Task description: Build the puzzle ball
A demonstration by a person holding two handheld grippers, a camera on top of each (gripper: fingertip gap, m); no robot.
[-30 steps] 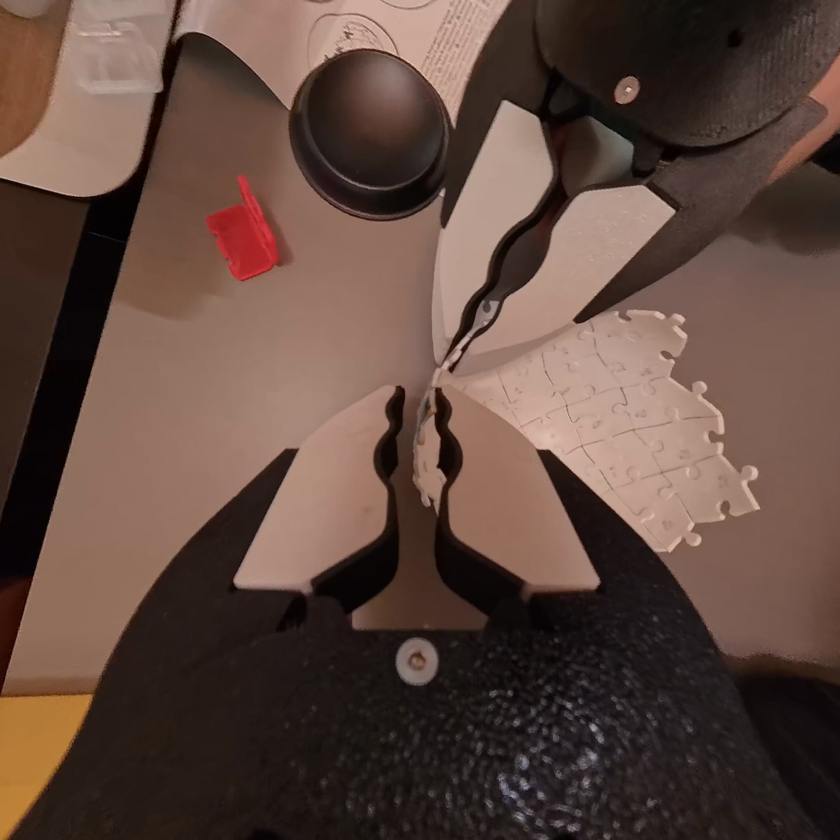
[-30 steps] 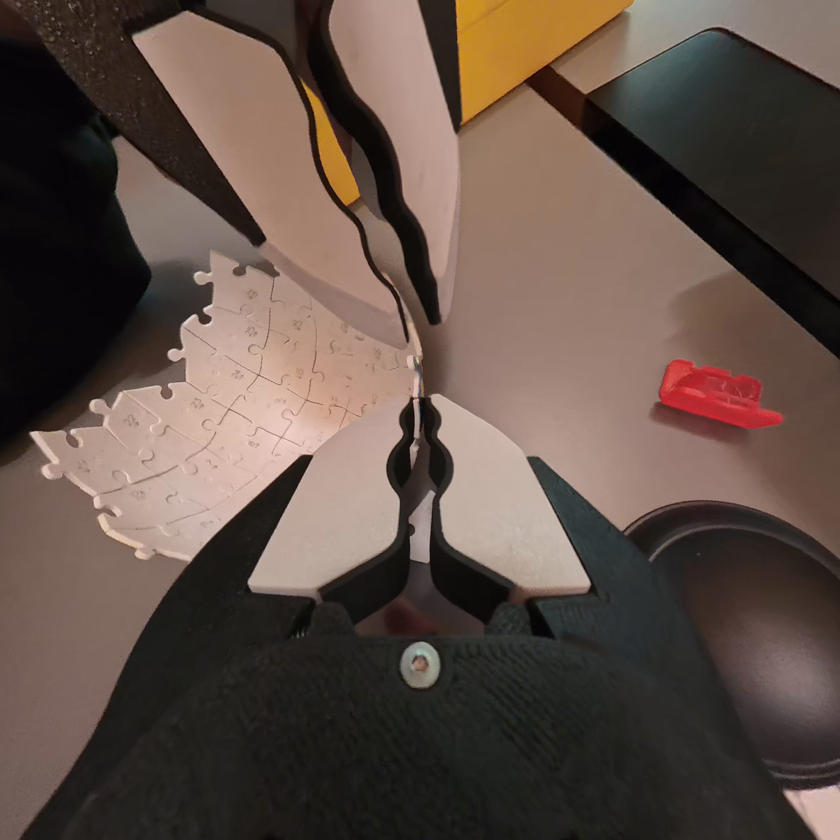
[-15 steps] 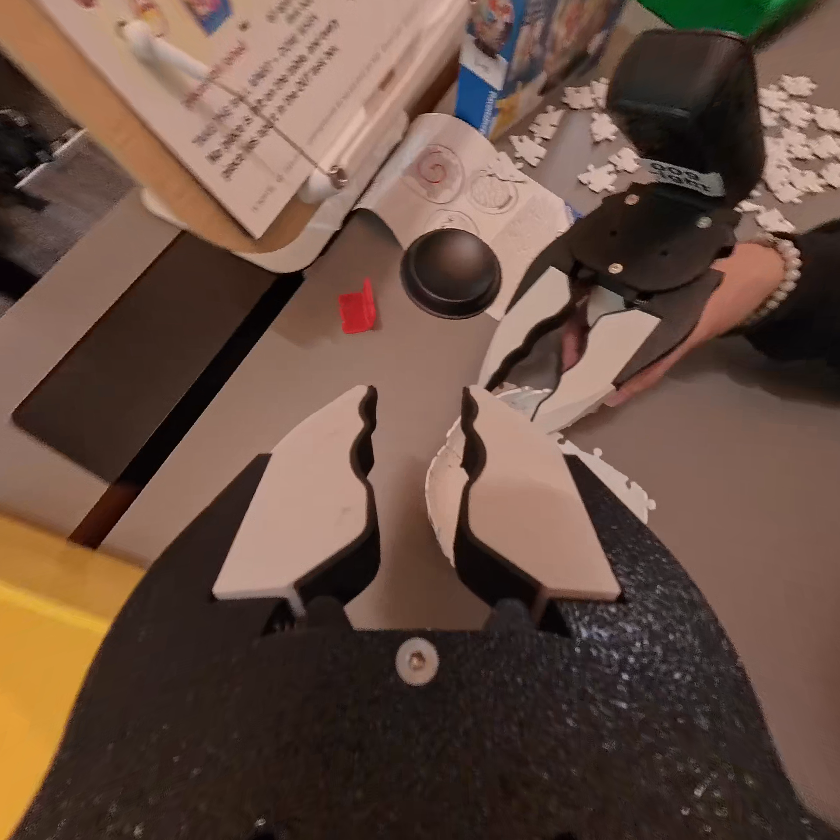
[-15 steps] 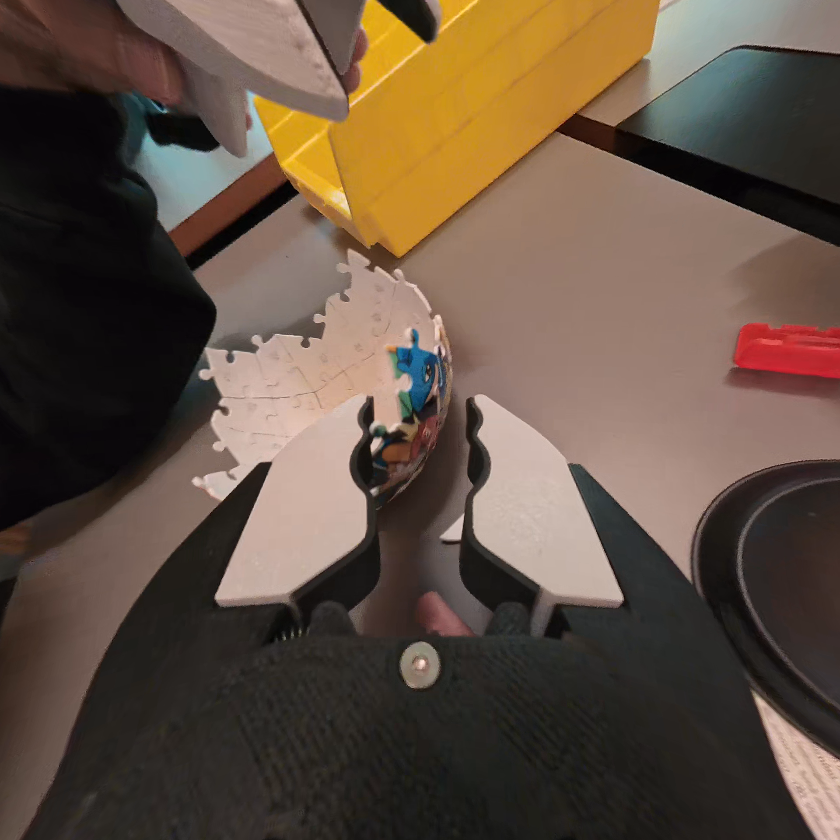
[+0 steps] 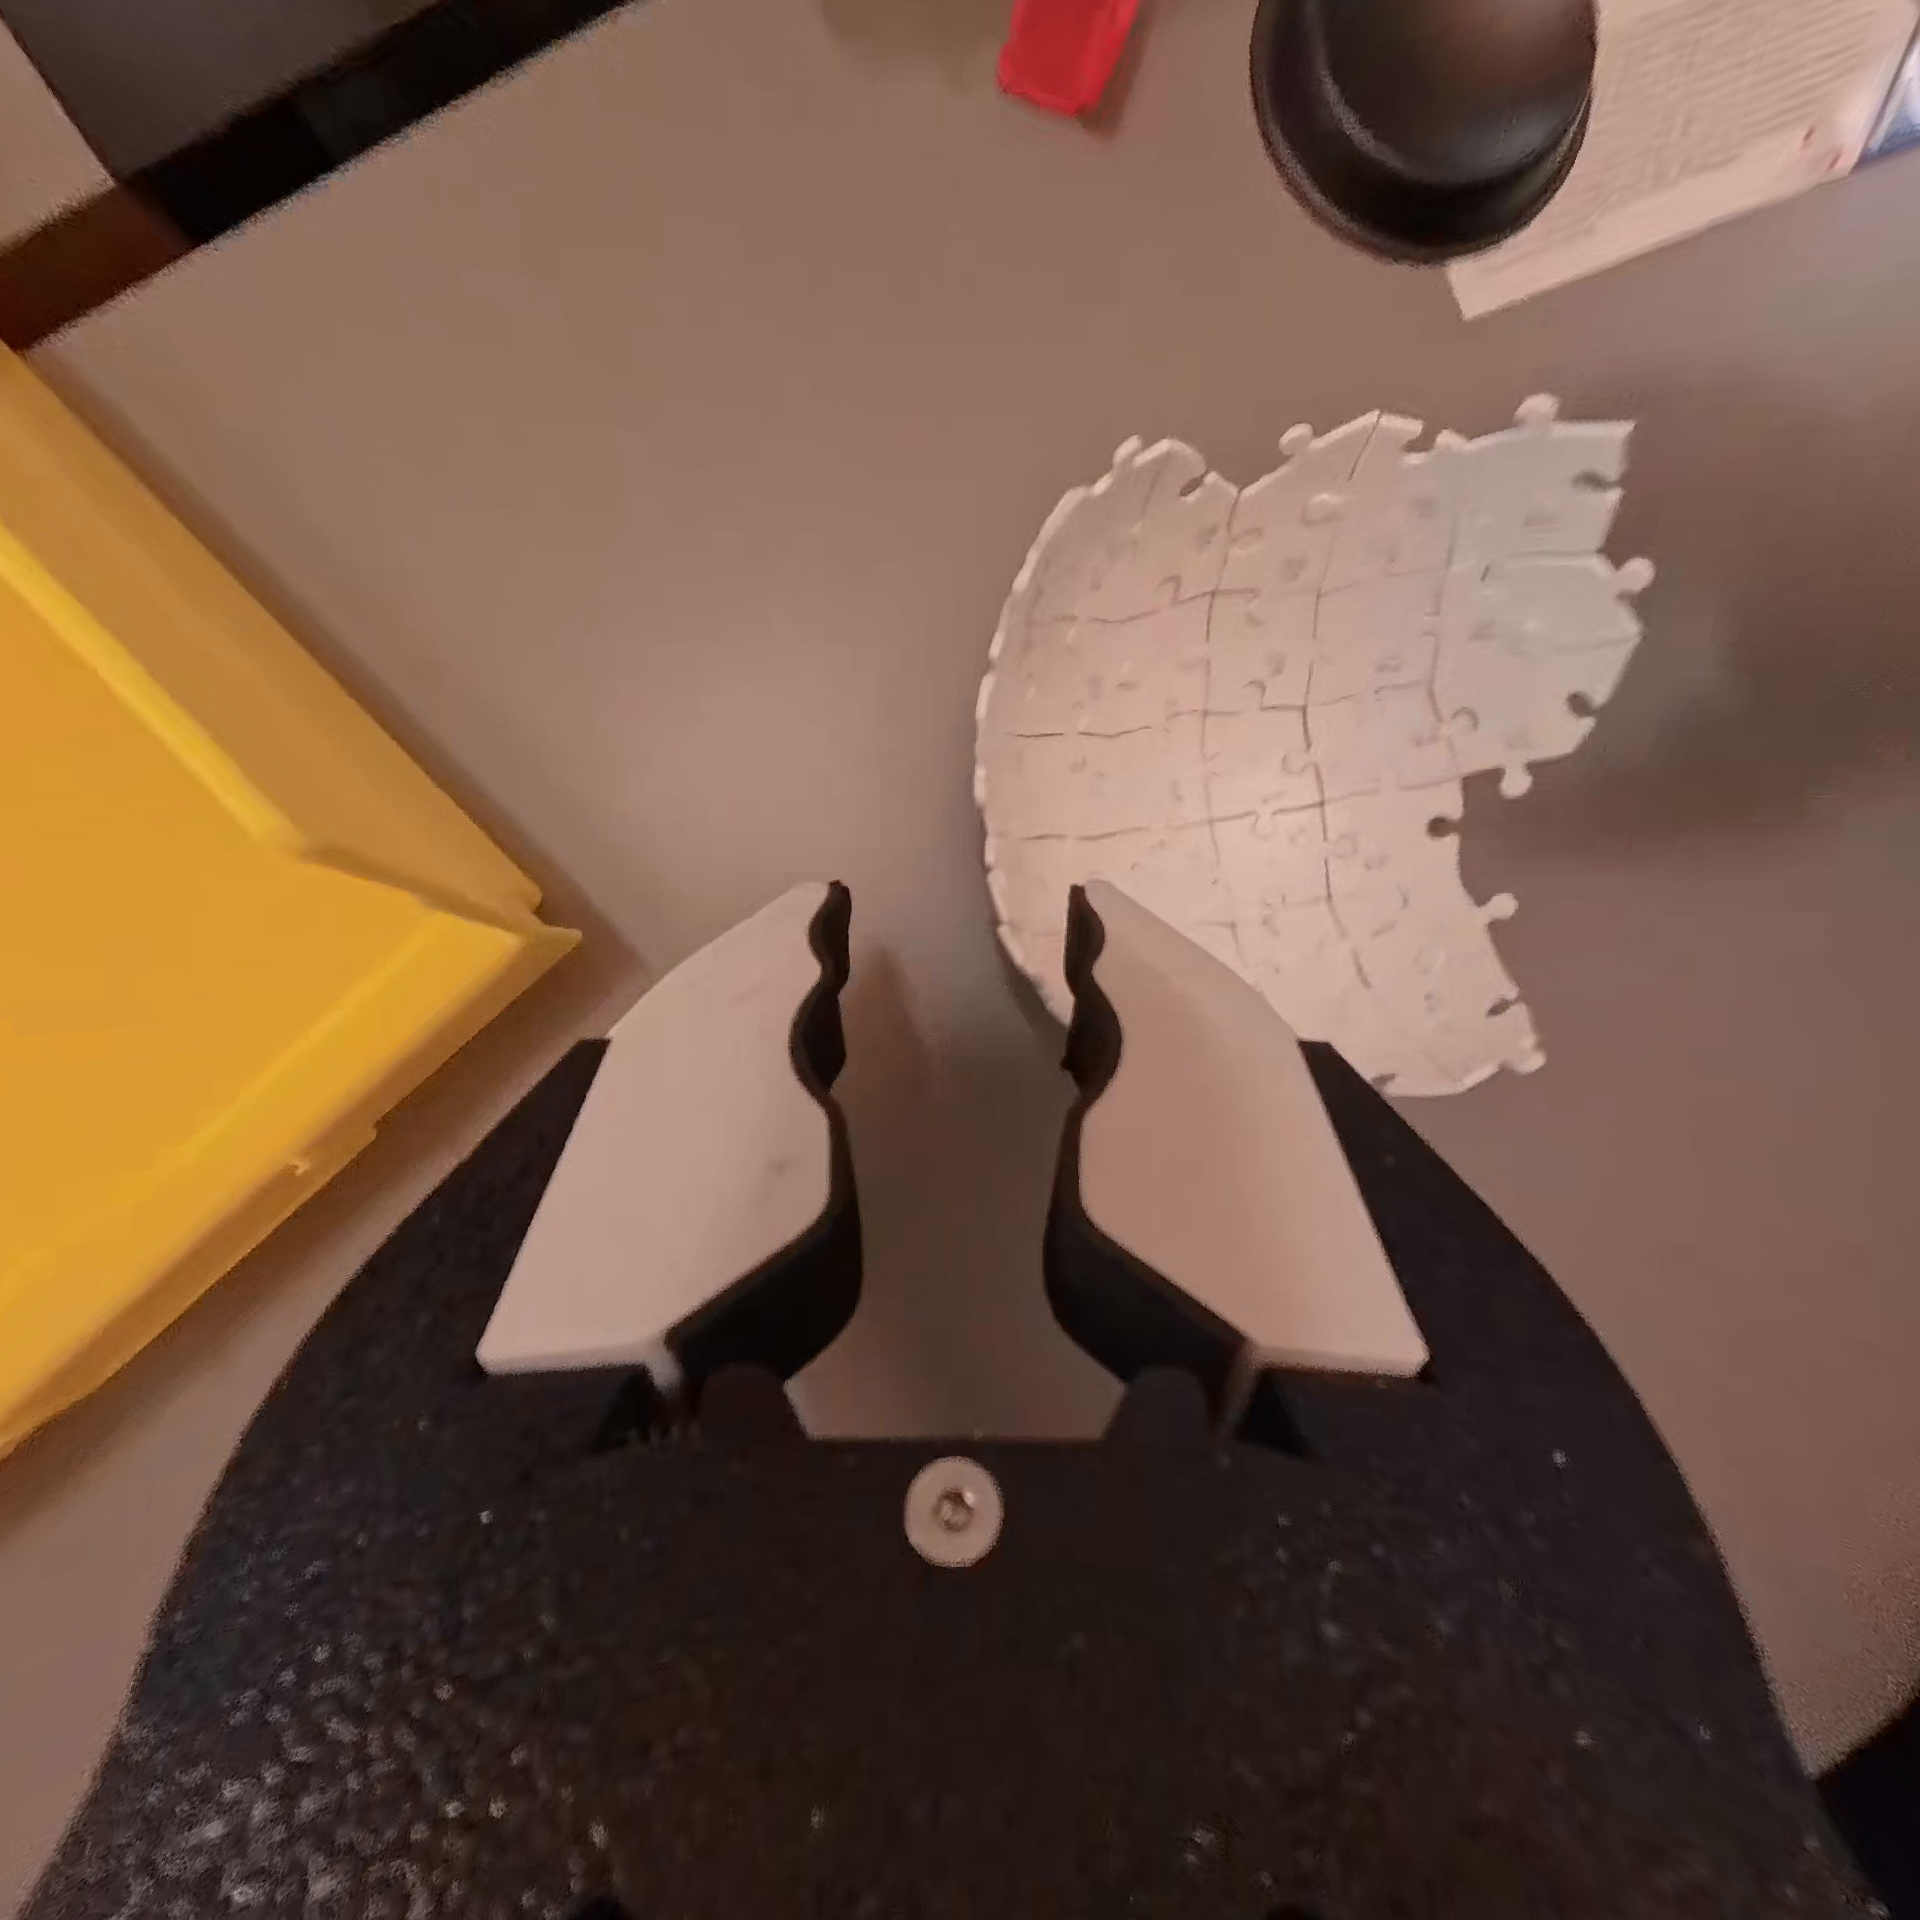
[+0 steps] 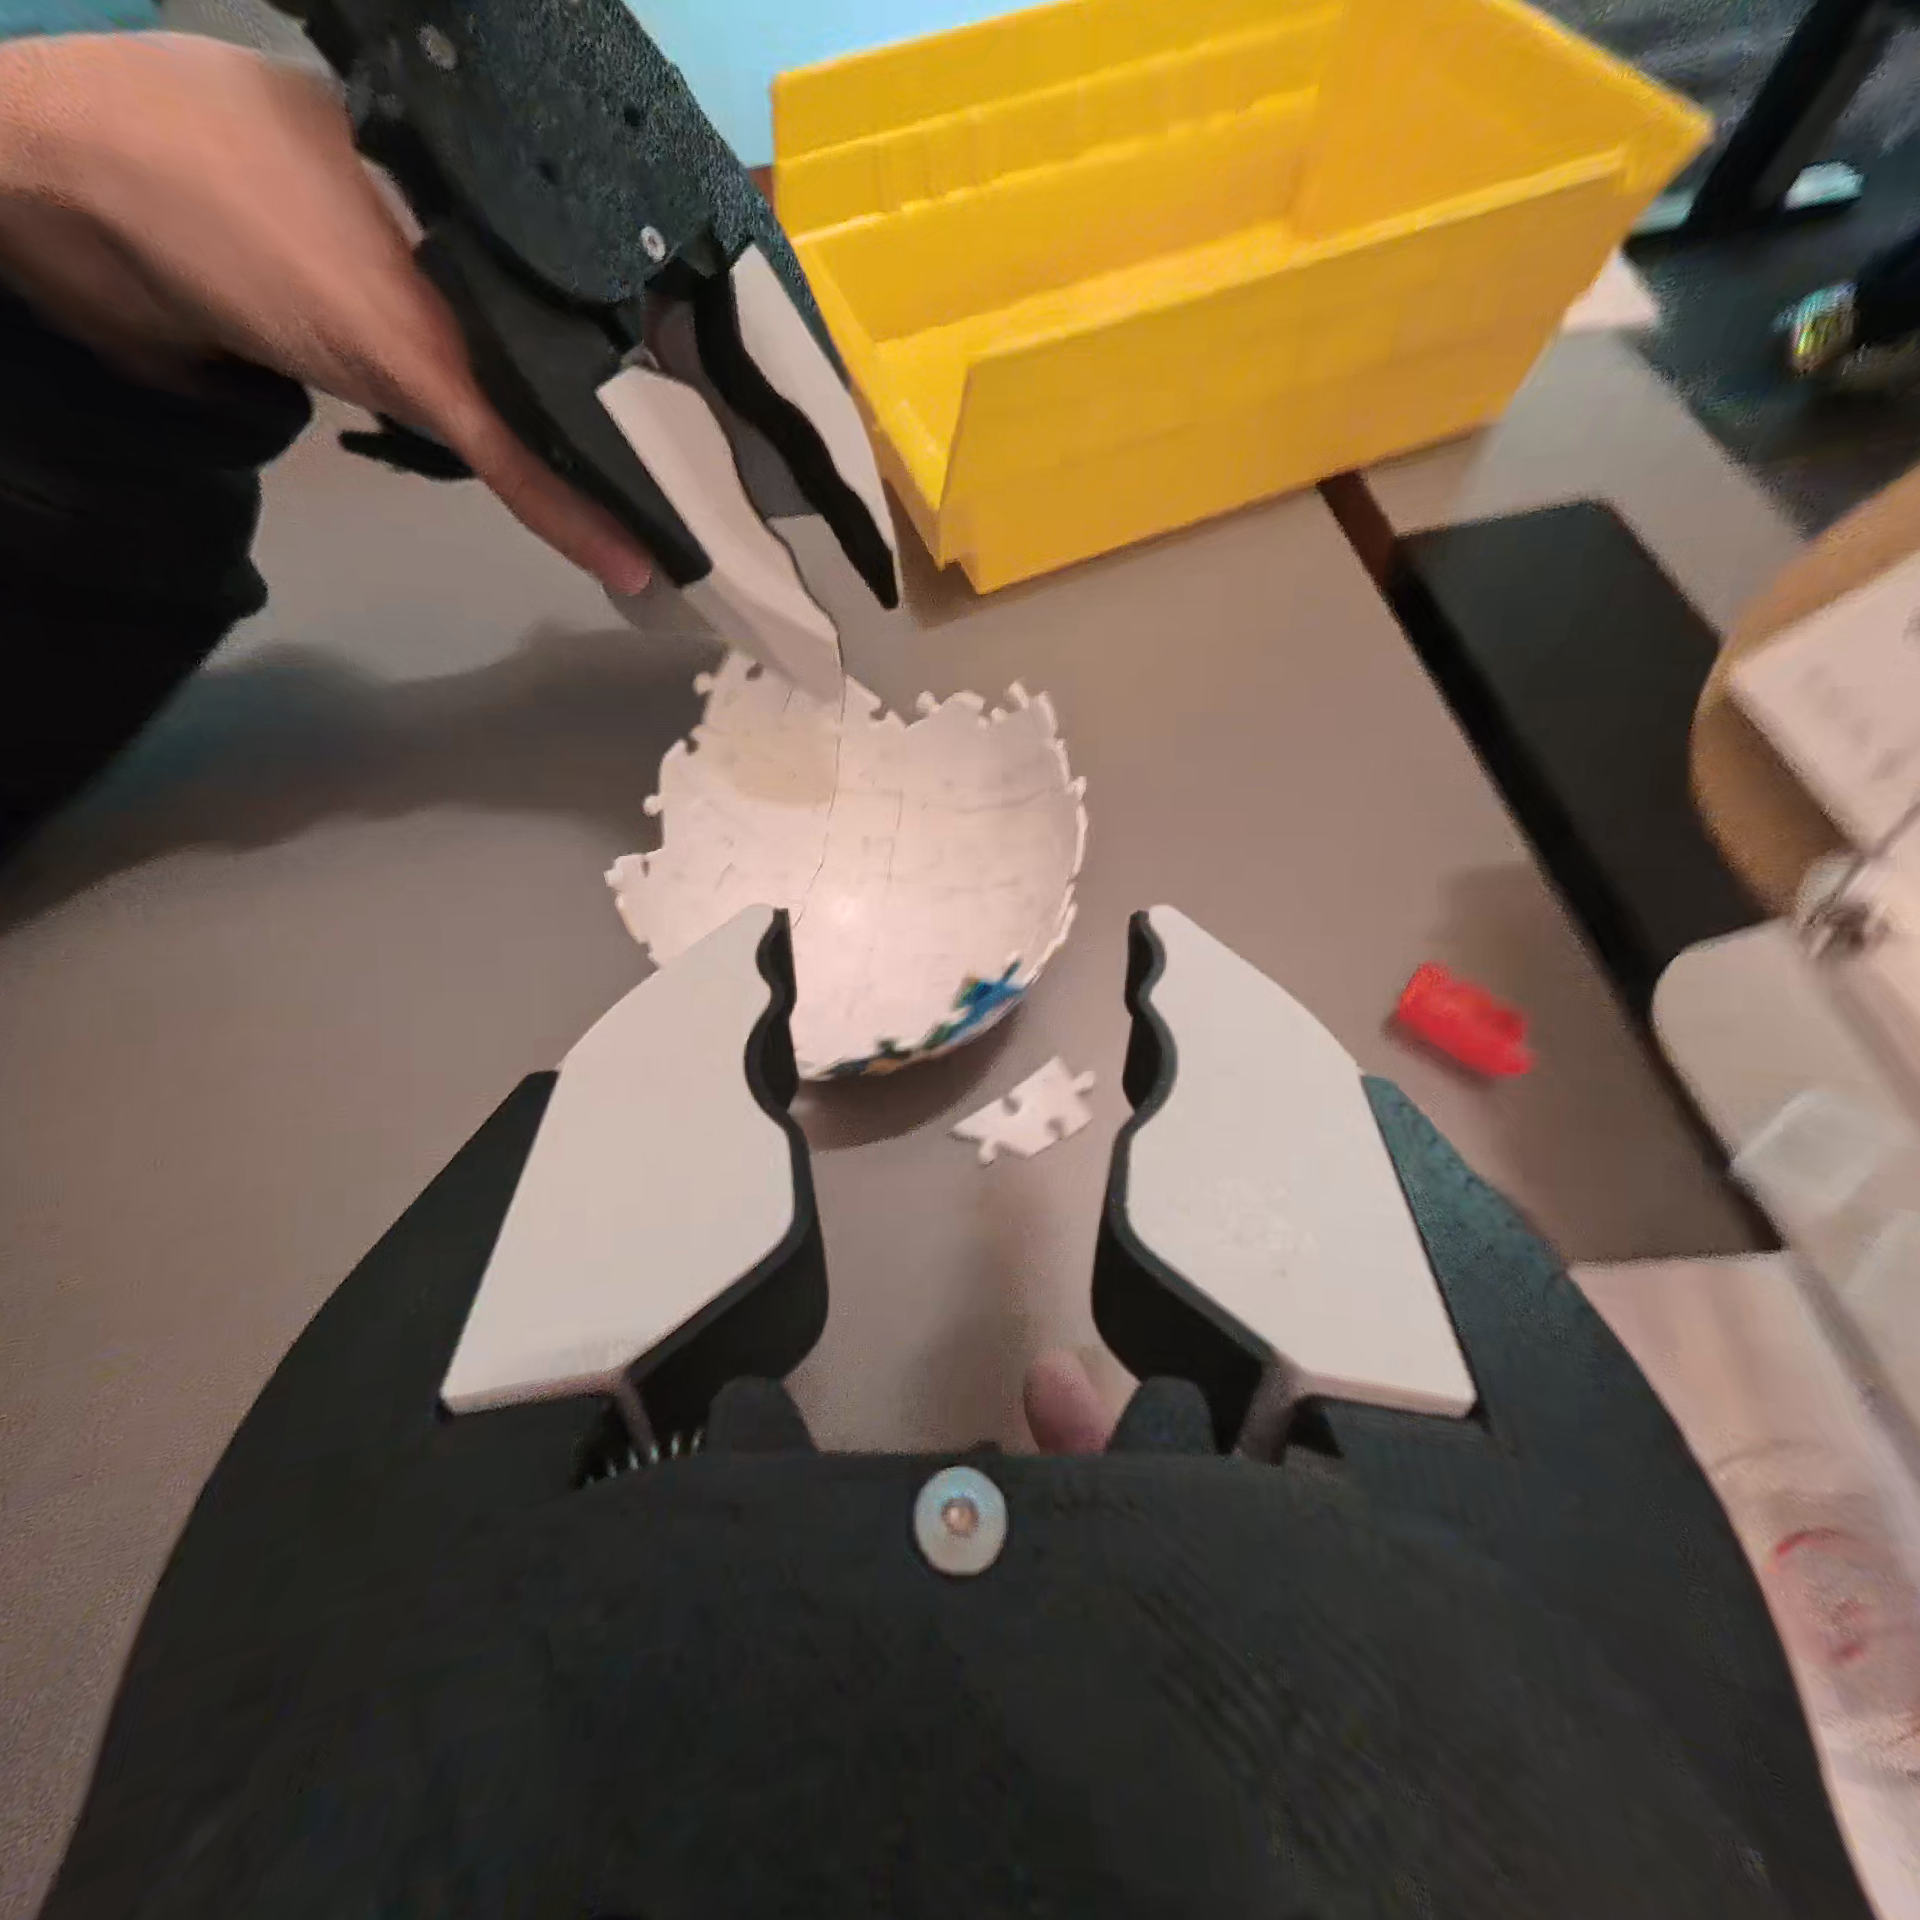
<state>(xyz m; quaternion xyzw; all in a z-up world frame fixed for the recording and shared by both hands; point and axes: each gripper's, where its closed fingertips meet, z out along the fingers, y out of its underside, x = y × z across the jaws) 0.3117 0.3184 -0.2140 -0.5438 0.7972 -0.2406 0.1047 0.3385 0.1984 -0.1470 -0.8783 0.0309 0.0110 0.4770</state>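
Since a second ago: both grippers off shell. Puzzle-ball shell [image 6: 883, 862], frame centre, resting hollow-up on table [image 6: 312, 987]. Loose piece [image 6: 1029, 1120] beside. Right gripper [image 6: 956, 935] wide, empty; left gripper [image 5: 951, 904] wide, empty. Advice: pinch piece edgewise, brace rim.

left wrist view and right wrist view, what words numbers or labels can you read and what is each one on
Printed sheet by the black dome: lines of print, too blurred to read.
Puzzle shell: tiny marks on the white backs of its pieces, too small to read.
White card at the right edge: faint print, blurred.
Yellow bin and red piece: no writing visible.
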